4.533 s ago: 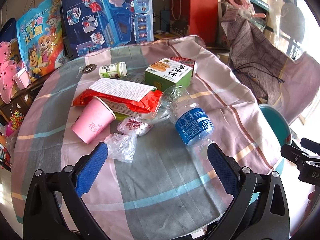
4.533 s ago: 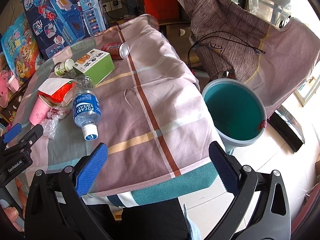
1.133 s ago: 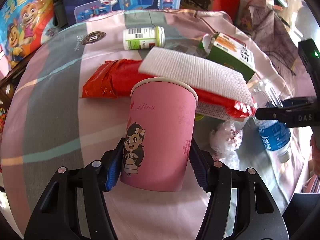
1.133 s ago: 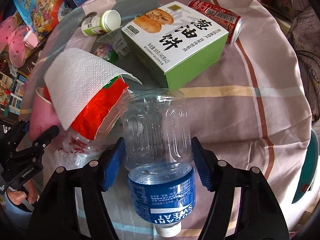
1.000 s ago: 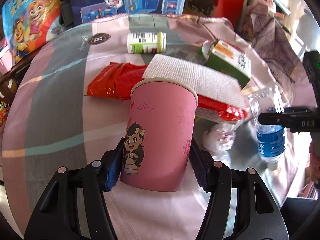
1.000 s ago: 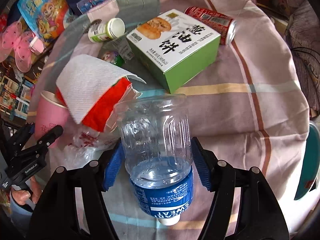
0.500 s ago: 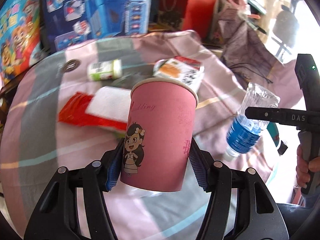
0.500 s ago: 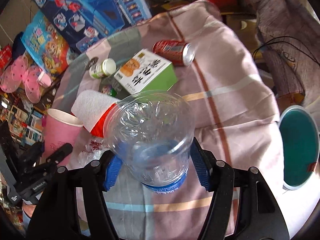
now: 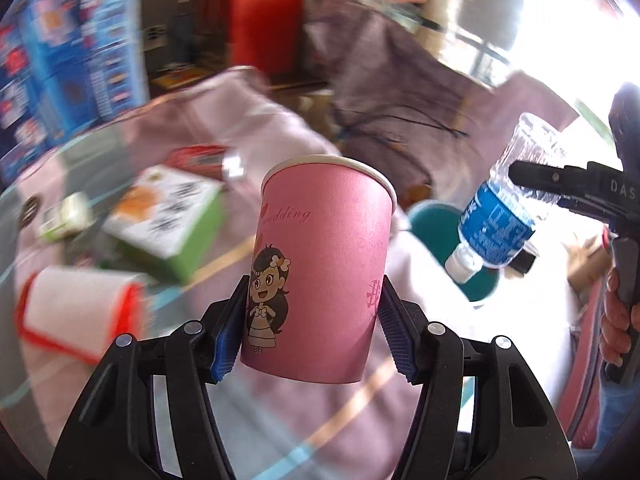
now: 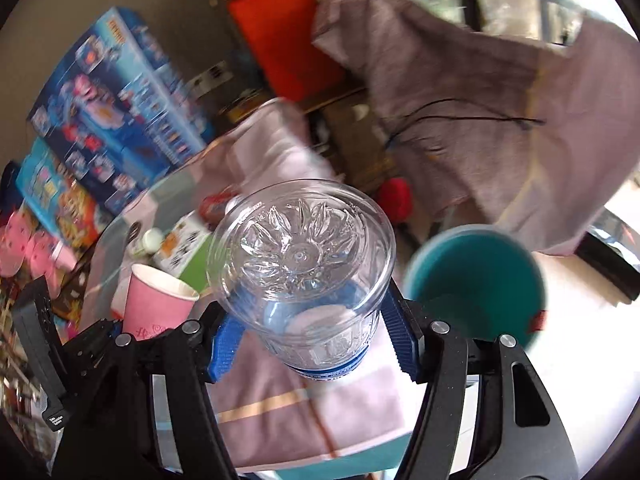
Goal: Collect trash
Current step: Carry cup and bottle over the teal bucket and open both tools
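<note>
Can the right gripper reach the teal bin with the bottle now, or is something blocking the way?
Probably yes: the right gripper holds the water bottle, and the open teal bin shows nothing between them.

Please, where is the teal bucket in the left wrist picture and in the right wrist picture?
Left wrist view: the teal bucket is right of centre, beyond the pink cup, partly hidden by the water bottle.
Right wrist view: the teal bucket is right of centre, mouth open toward the camera, beside the bottle's base.
Shared landmark: the green box on the table.
</note>
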